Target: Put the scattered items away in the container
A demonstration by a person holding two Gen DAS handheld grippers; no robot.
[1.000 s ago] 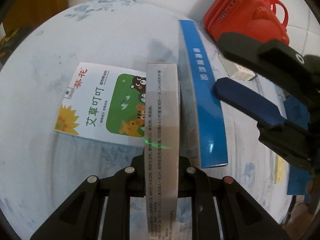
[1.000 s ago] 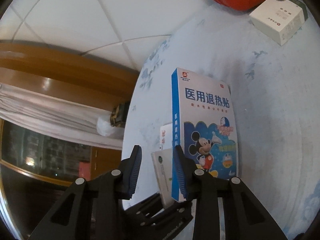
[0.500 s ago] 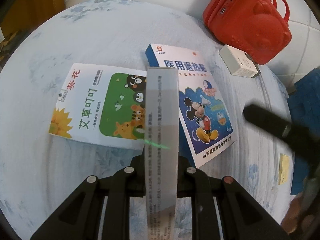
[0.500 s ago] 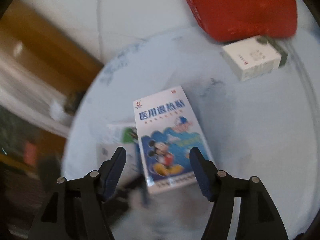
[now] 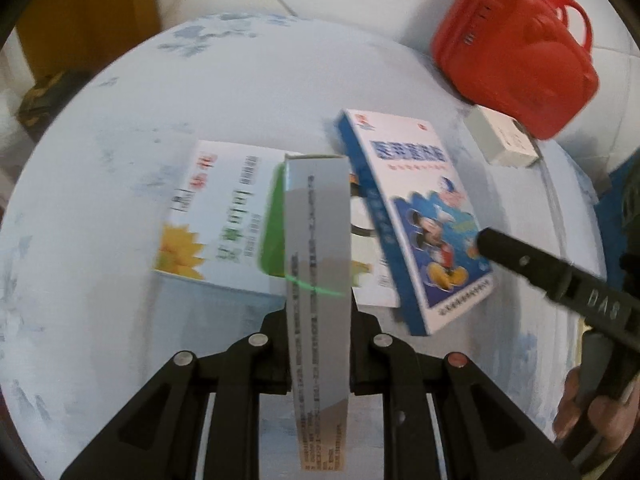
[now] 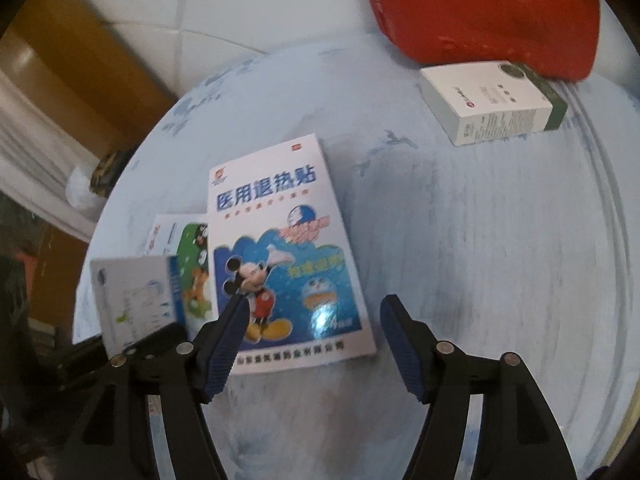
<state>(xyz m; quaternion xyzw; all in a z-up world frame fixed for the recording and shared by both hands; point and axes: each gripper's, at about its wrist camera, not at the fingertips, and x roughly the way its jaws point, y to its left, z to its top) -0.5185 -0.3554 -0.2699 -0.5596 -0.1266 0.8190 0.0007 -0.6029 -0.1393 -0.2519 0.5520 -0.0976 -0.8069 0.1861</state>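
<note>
Left gripper point(image 5: 318, 334) pinching a grey box point(image 5: 318, 248) upright above the green-and-white box point(image 5: 216, 216) on the pale blue table point(image 5: 120, 128), blue cartoon box point(image 6: 280, 252) lying flat just ahead of the right gripper point(image 6: 312, 340), jaws spread wide, red container point(image 5: 516, 44) beyond.
</note>
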